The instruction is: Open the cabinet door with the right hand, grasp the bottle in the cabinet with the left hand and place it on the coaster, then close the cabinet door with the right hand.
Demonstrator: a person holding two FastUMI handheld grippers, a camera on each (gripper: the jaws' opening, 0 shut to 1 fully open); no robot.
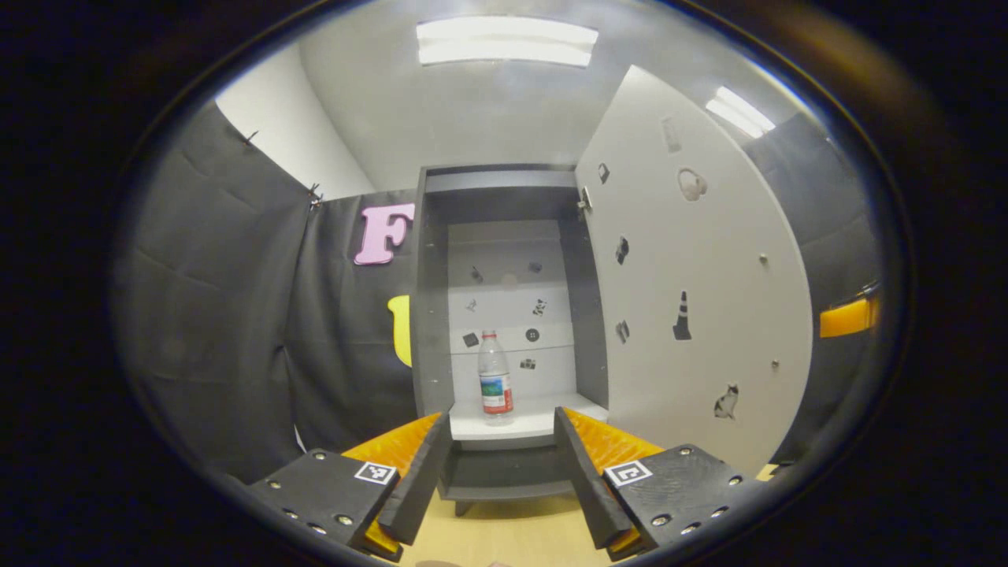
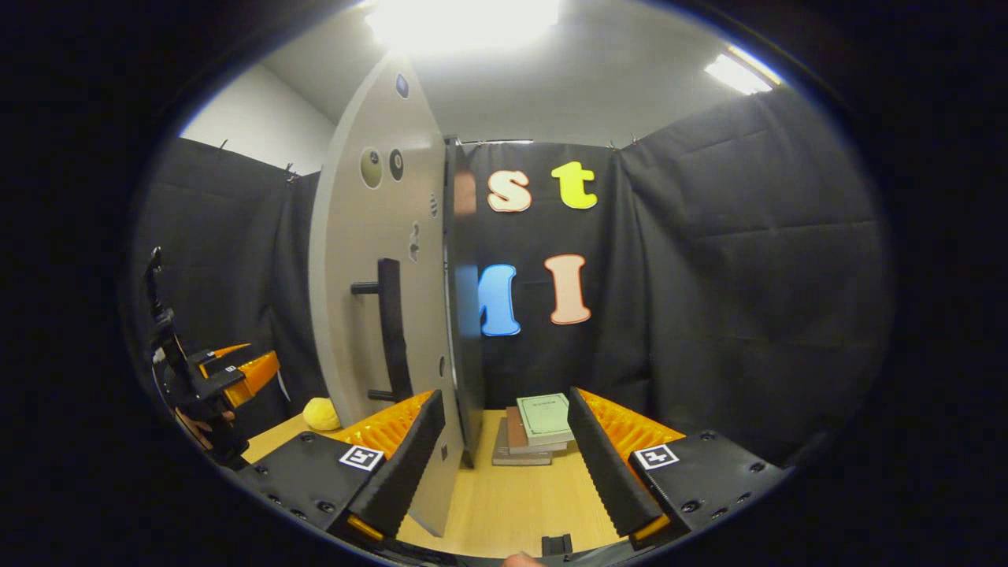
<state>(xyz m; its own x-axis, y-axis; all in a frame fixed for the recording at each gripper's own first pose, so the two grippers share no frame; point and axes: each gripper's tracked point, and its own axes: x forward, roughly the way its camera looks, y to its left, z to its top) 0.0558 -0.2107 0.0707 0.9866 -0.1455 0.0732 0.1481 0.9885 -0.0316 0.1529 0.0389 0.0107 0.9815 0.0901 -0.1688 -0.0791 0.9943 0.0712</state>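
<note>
Cabinet standing open, bottle waiting inside, both grippers spread wide and holding nothing.

Facing the tall grey cabinet (image 1: 504, 315) from the left gripper view, its pale sticker-dotted cabinet door (image 1: 693, 276) swinging out to the right of the jaws. Standing upright on the white lower shelf (image 1: 535, 421), straight ahead and just above the gap between the fingers, well apart from them: the clear plastic bottle with a red and green label (image 1: 495, 374). Left gripper (image 1: 502, 465) gaping wide over the light wooden tabletop (image 1: 504, 535), gripping nothing. In the right gripper view, door edge sitting just inside the right gripper (image 2: 504, 465), beside its left finger; touching or not, cannot tell. Black bar handle (image 2: 390, 331) lying left of the jaws. Resting ahead between the fingers, a small stack of books (image 2: 535, 429); a yellow soft lump (image 2: 321, 413) far left.
</note>
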